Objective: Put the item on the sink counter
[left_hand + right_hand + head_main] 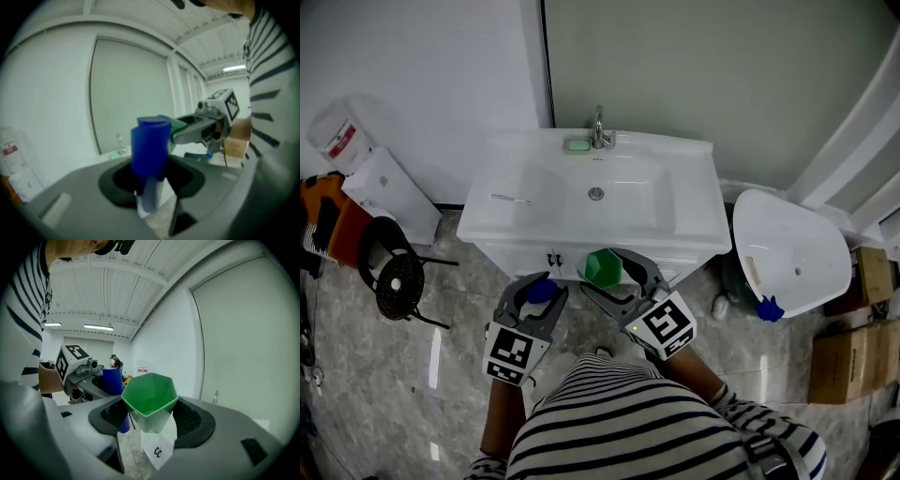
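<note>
Green faceted cup (150, 399) sits clamped between the jaws of the right gripper (151, 423), mouth up, its base hidden behind the gripper's body. The left gripper (151, 183) is closed on a blue-capped bottle (150, 147). The bottle's pale lower part is blurred, so what it contains cannot be made out. That makes two grippers and two carried items, one in each, and neither item rests on anything.

In the head view the white sink counter (694, 217) lies just ahead of both sets of jaw tips. The cup overlaps the counter's front edge there, and whether it is over the counter or just short of it cannot be told. Beyond the grippers, at the far rim of the single basin, stands one faucet (599, 128) with a small green object (577, 144) just beside it. A thin pale stick (511, 198) lies on the counter ahead of the left gripper; it is too small to identify.

Out to the right gripper's side are a white toilet lid (792, 253) and two cardboard boxes (848, 366), both cut off by the frame edge. Out to the left gripper's side is one black stool (394, 281). The person's striped shirt (647, 427) hides the floor behind the grippers.
</note>
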`<state>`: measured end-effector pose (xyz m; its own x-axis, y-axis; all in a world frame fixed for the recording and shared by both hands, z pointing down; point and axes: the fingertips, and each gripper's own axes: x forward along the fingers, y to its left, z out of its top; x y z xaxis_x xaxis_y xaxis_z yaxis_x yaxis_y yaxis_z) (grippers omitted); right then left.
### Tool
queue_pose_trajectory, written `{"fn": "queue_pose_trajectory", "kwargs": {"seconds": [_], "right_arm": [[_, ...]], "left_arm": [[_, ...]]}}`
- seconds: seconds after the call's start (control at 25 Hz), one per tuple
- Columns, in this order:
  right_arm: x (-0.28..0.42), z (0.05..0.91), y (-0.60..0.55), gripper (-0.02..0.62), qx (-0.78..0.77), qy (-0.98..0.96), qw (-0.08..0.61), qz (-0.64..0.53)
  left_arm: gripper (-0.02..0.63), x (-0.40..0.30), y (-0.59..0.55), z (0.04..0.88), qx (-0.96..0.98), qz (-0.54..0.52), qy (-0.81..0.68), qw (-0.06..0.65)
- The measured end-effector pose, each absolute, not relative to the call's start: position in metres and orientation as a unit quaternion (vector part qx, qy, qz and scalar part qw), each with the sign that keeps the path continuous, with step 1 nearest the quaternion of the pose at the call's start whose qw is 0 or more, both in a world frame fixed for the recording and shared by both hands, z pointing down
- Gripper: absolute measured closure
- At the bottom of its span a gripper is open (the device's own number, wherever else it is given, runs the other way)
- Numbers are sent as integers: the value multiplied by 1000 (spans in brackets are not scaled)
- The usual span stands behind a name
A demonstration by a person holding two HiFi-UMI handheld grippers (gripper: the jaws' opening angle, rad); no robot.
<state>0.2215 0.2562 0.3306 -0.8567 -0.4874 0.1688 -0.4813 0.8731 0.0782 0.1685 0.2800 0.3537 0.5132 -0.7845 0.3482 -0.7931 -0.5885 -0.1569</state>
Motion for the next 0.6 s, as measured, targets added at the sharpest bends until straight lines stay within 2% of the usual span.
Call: {"fn": "queue_pose_trajectory", "kwargs": {"seconds": [0.32, 0.6], "right_arm": [[198, 343, 229, 298, 244, -964, 105, -5], [157, 343, 188, 298, 260, -959, 115, -4]], "left_arm": [[442, 148, 250, 363, 870, 190, -454, 23], [442, 104, 206, 362, 878, 181, -443, 22]]}}
